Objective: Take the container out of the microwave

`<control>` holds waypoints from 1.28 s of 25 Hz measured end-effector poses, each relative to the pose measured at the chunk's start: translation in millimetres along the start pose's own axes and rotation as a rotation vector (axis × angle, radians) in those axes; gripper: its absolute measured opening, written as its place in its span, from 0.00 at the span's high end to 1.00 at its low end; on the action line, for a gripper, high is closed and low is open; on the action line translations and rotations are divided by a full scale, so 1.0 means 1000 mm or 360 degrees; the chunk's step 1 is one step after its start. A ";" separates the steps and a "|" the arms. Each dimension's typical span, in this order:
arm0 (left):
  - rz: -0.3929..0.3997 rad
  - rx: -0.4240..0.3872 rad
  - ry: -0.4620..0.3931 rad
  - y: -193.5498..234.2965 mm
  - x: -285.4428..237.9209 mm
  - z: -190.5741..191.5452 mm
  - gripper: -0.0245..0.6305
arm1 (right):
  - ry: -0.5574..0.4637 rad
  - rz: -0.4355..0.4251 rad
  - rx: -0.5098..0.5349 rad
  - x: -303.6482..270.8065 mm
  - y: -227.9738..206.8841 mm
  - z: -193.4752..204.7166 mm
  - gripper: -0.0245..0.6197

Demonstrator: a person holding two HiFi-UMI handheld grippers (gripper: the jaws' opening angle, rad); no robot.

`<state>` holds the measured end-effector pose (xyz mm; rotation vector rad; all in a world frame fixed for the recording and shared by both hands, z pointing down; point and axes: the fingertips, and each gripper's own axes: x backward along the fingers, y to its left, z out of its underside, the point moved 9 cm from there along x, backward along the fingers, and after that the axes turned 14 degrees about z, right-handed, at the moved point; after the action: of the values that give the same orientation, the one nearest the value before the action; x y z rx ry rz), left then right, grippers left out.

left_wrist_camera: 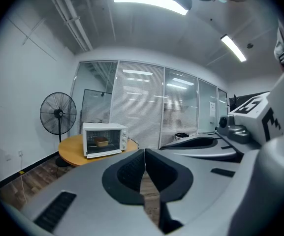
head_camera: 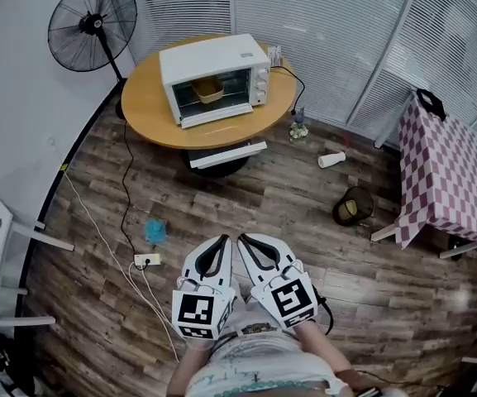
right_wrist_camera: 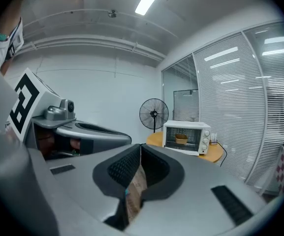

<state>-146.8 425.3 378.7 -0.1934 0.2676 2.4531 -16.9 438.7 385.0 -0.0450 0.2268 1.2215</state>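
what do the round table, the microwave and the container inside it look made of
Round table: likely wood or laminate, smooth even orange-tan top. Microwave: white painted metal or plastic shell, glass-like front that shows the inside. Container: tan, perhaps paper or plastic; too small to tell.

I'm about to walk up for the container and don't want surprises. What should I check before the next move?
1. Container inside the microwave: ok, seen through its window.
2. Microwave door open: not ok, it looks shut.
3. Left tool free: ok, jaws together, nothing between them.
4. Right tool free: ok, the same.
5. Microwave within reach: not ok, it stands on the round table well ahead.
6. Route: cannot tell; a power strip and cable lie just left of it.
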 end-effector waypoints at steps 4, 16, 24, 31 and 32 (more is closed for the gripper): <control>0.0044 0.0014 0.0012 0.024 -0.023 -0.005 0.94 | 0.0030 0.0034 -0.0010 -0.025 -0.011 -0.004 0.96; 0.0130 -0.0016 0.0028 0.101 -0.074 -0.029 0.94 | 0.0032 0.0097 -0.0032 -0.110 -0.033 -0.021 0.96; 0.0160 -0.0013 0.0032 0.142 -0.085 -0.035 0.94 | 0.0029 0.0113 -0.0001 -0.154 -0.028 -0.026 0.96; 0.0166 -0.0018 0.0044 0.174 -0.081 -0.035 0.94 | 0.0021 0.0130 -0.0009 -0.182 -0.016 -0.028 0.96; 0.0165 -0.0013 0.0048 0.177 -0.080 -0.033 0.94 | 0.0025 0.0132 -0.0012 -0.184 -0.014 -0.028 0.96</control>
<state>-193.2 234.2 388.1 -0.2251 0.2870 2.5558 -67.2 259.3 393.0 -0.0526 0.2398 1.3051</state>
